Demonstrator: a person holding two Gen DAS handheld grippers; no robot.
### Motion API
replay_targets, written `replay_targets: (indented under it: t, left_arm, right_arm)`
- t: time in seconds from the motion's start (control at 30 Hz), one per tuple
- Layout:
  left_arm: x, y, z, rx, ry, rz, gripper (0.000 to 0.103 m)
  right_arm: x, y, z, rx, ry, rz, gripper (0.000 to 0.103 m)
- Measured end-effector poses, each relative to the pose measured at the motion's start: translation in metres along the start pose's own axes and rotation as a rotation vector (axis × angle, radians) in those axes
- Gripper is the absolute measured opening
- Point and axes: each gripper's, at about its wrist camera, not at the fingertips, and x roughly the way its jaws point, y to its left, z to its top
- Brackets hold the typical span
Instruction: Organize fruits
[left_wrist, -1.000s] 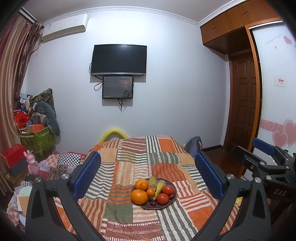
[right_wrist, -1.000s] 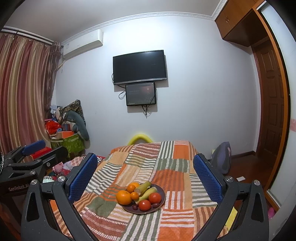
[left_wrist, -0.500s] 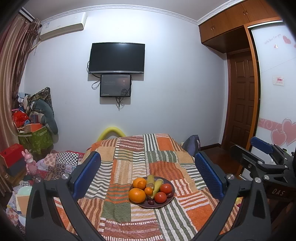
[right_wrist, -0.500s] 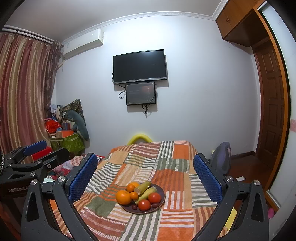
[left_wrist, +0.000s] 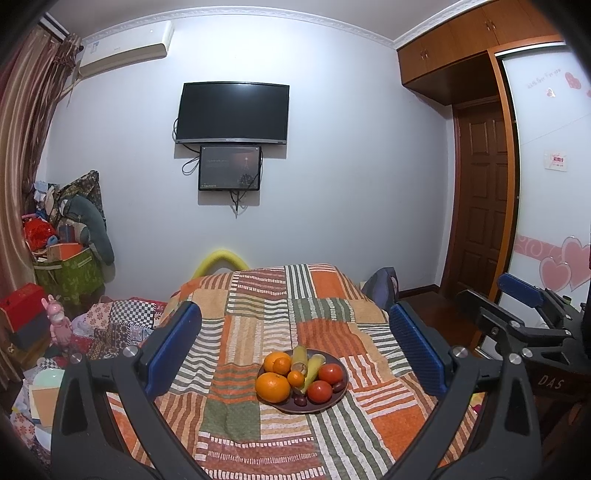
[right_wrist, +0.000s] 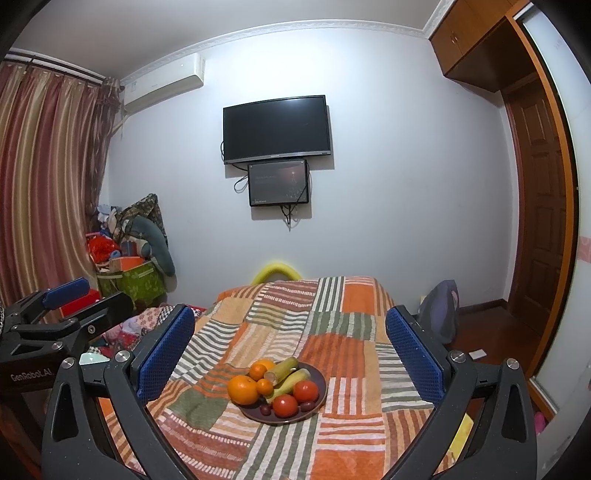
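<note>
Now | fruits (left_wrist: 295, 376) heaped on dark plate (left_wrist: 325, 406) | both tools wide open, empty

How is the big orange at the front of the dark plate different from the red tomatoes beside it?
The large orange is bigger than either red tomato, and its skin looks dull and pebbled where the tomatoes' skin is smooth and shiny. The orange sits at the front left of the dark round plate, the tomatoes at the front right. All are round and rest loose on that plate.
</note>
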Motion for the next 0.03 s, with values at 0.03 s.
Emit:
replay_targets:
  t: [0.03]
  left_arm:
    - [0.0002, 0.0000, -0.0001, 0.000, 0.000, 0.002, 0.103]
  right_arm:
    - [0.0005, -0.0004, -0.0002, 0.000, 0.001, -0.001, 0.103]
